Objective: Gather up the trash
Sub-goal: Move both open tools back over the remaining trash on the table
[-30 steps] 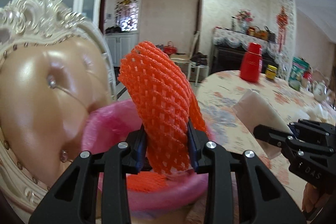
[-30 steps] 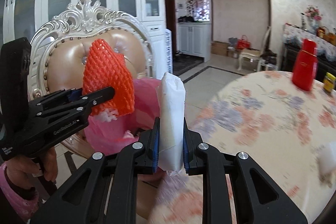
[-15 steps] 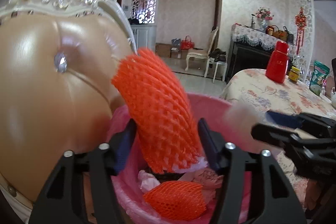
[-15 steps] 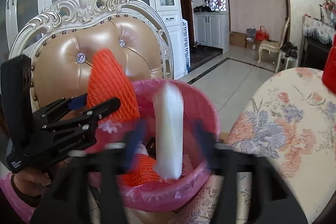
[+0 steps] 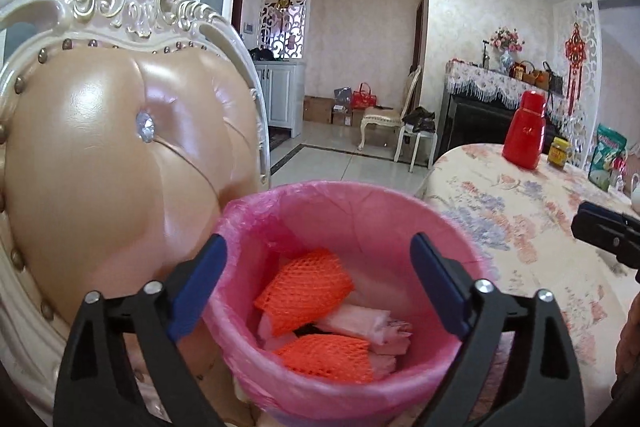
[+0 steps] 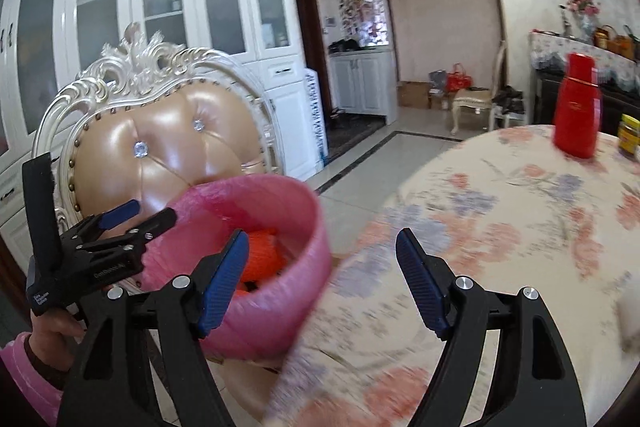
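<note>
A round table (image 6: 500,211) under a floral cloth fills the right side of both views, with a cream-framed, tan-padded chair (image 5: 108,155) standing at its edge on the left. Between the chair back and the table rim sits a pink bin (image 5: 348,211) lined with a pink bag, seen from above in the left wrist view.

The left gripper (image 5: 318,275) hangs directly over the bin's mouth with its jaws spread wide and nothing between them; the two blue pads frame the opening on either side. Inside the bin, below that gap, lie two pieces of orange foam netting (image 5: 306,291), one nearer the middle and one toward the near wall, resting on crumpled white paper (image 5: 360,321).

The right gripper (image 6: 322,283) also has its jaws wide apart and bare. It sits just to the right of the bin, over the table's edge, with its left pad overlapping the bin's rim in its own view; the netting shows as an orange patch just beyond that pad.

Farther back on the table stand a red flask (image 6: 578,107) and a small yellow-labelled jar (image 5: 560,151).
</note>
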